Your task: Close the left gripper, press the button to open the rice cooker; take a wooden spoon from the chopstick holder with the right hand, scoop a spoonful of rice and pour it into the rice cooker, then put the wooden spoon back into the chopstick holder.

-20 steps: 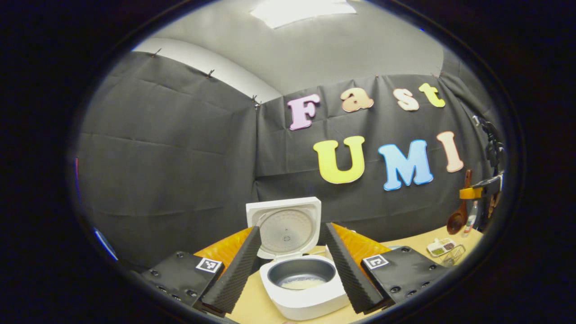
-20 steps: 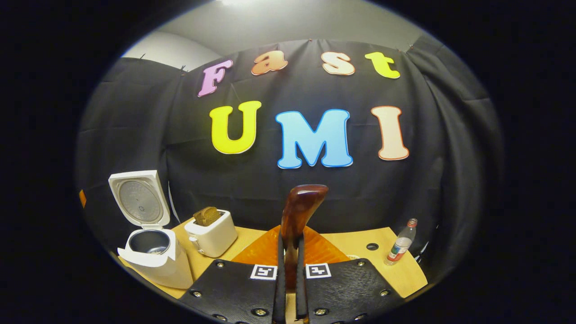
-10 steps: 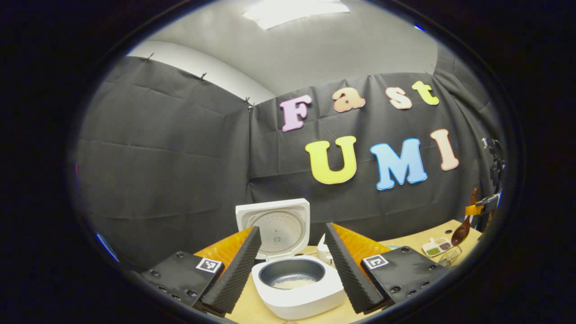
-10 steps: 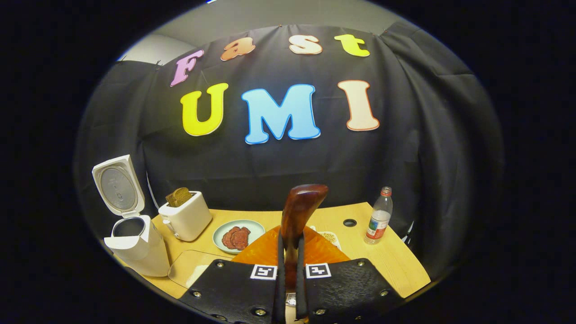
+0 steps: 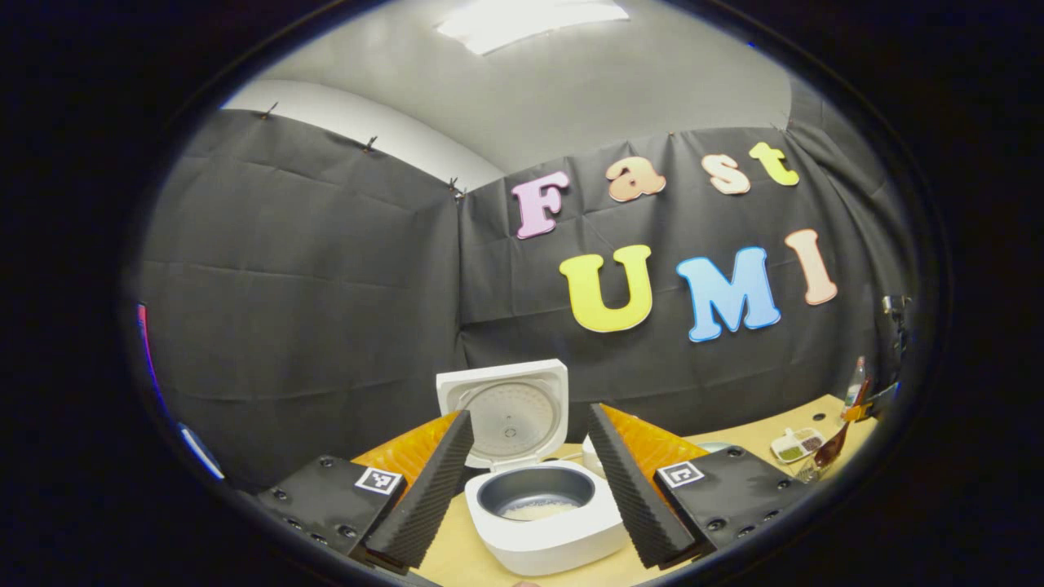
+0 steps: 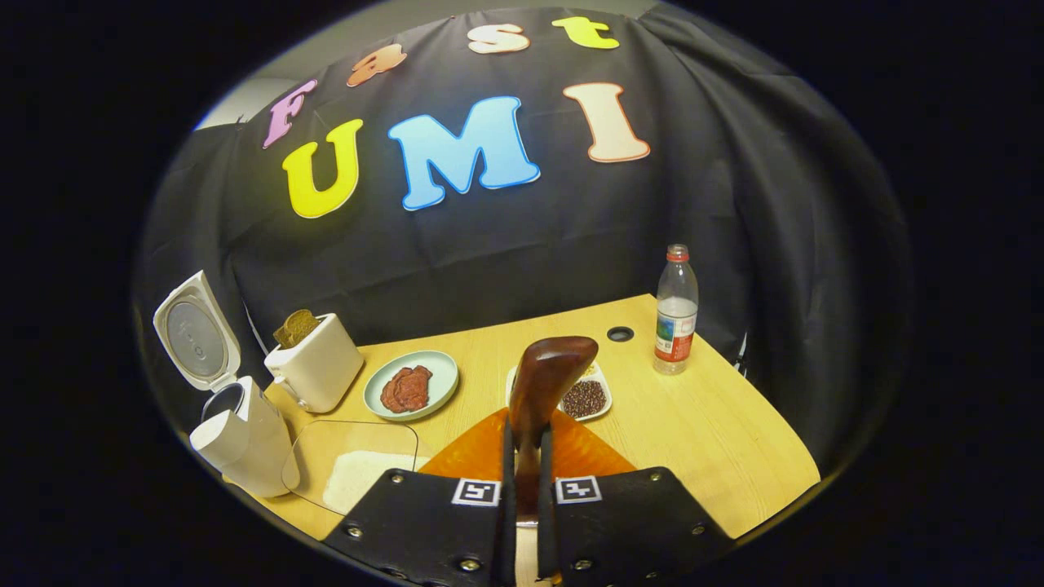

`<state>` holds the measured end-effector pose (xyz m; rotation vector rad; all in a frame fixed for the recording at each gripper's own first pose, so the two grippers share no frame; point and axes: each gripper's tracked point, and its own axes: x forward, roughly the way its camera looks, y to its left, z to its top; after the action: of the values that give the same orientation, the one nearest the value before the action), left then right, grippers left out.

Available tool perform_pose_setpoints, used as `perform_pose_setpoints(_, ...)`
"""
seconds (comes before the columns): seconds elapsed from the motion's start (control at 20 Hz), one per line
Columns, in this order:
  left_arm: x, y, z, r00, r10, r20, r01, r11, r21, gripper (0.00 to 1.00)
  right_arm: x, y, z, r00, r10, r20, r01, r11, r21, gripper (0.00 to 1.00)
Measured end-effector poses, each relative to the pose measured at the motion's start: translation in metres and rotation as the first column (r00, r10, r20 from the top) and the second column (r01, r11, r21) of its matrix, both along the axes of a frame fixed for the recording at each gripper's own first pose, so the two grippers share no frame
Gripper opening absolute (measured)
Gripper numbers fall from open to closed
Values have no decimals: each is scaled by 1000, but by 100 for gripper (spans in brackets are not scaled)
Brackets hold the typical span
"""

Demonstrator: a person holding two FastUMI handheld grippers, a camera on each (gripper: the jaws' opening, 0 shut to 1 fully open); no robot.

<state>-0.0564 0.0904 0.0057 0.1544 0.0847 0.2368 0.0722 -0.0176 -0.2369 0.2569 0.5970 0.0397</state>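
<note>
**Operator:** While I hold the right gripper (image 6: 522, 456) over the near edge of the table (image 6: 693, 432), its two fingers are pressed together on the wooden spoon (image 6: 542, 379); the handle runs down between them and the rounded end sticks up ahead of the camera, tilted a little to the right.

**Observer:** And the rice cooker?

**Operator:** From the right gripper view it stands at the far left of the table (image 6: 245, 440), lid tipped up and back; from the left gripper view I look straight into it — the rice cooker (image 5: 542, 514) sits between my left fingers, lid upright behind the pot, a pale layer of rice (image 5: 538, 510) at the bottom.

**Observer:** Left gripper state?

**Operator:** The left gripper (image 5: 530, 481) has its fingers well apart, clamping nothing; the cooker shows in the gap, but I cannot tell whether they touch it.

**Observer:** What lies around the spoon?

**Operator:** Just beyond its tip, a small white dish of dark grains (image 6: 583, 395); left of that a pale plate with reddish-brown slices (image 6: 412, 385); then a white toaster (image 6: 314, 371) with bread standing in it, beside the cooker. A clear tray holding white rice (image 6: 355, 473) lies near my fingers — front left; a plastic bottle (image 6: 675, 314) stands upright at the far right, near a round hole in the tabletop.
</note>
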Motion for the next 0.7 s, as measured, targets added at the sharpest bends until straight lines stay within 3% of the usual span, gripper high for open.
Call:
perform_pose_setpoints(0.15,1,7,1,1000,15,1,-15,1000,-2,98,-5,1,-1,1000,6,-11,-6,1000,7,16)
perform_pose_setpoints(0.35,12,13,4,1000,19,8,-19,1000,-6,98,-9,-8,24,999,1,53,0,1000,-17,54)
perform_pose_setpoints(0.4,17,14,5,1000,18,11,-18,1000,-9,98,-10,-15,33,997,-11,80,14,999,-37,74)
perform_pose_setpoints(0.5,27,15,7,1000,10,11,-10,1000,-21,100,-15,-26,57,990,-36,133,43,998,-54,97)
perform_pose_setpoints(0.7,58,27,23,999,16,35,-16,1000,-14,98,-31,-35,91,978,-47,202,63,996,-70,98)
